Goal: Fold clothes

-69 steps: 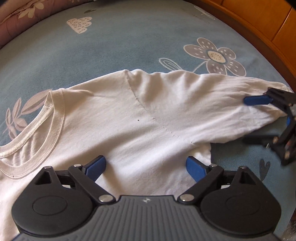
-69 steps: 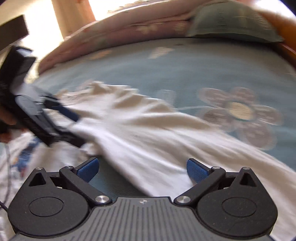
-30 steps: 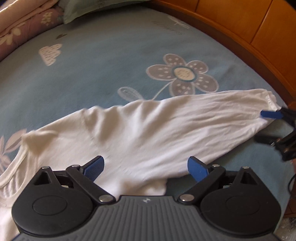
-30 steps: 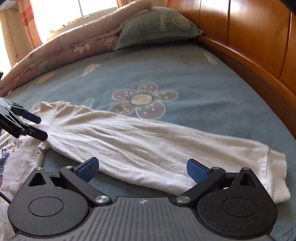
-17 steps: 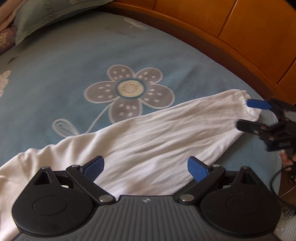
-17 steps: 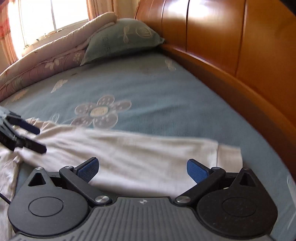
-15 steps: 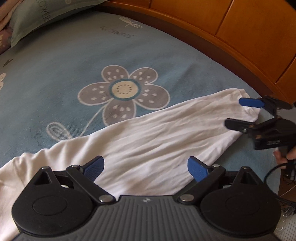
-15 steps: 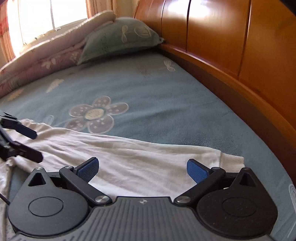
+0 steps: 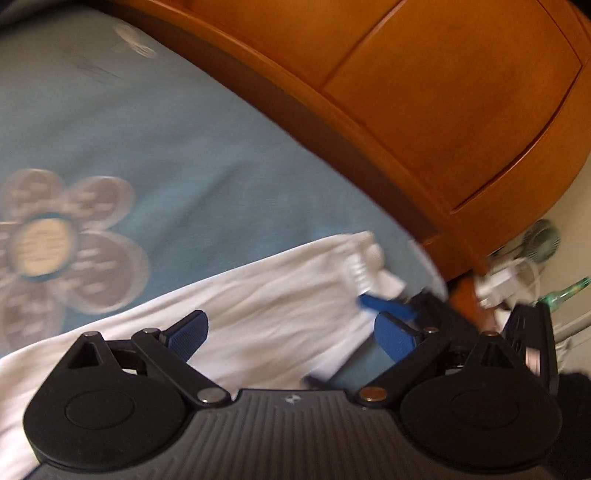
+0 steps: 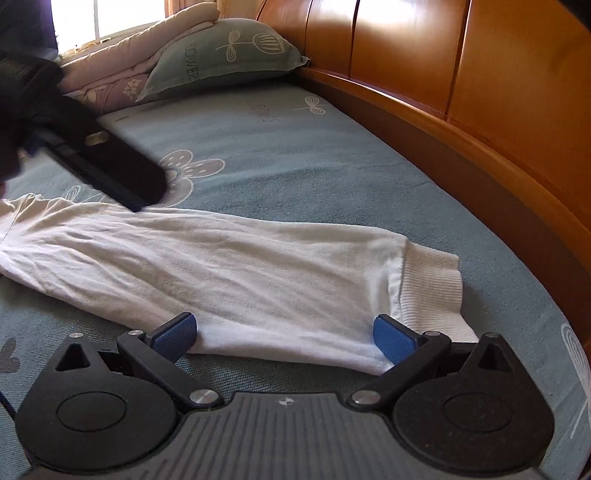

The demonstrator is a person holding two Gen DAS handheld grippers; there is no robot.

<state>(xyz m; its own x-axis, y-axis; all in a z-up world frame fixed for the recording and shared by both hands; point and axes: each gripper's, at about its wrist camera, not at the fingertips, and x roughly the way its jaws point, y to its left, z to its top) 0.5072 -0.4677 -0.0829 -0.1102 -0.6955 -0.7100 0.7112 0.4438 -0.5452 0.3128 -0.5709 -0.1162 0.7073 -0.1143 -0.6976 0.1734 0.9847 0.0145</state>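
Both grippers are spread wide open and hold nothing, the left gripper (image 9: 291,332) with the right one's blue fingertips (image 9: 384,306) just ahead and to its right, the right gripper (image 10: 284,338) with the left's dark body (image 10: 92,155) ahead to its left.

Home bedroom. Bed with blue flower-print sheet (image 10: 332,155), curved wooden headboard (image 10: 480,74) alongside. Green pillow (image 10: 221,51) at far end, folded quilt (image 10: 122,59) beside it, bright window (image 10: 110,14) behind. Small fan (image 9: 541,245) past bed's edge.
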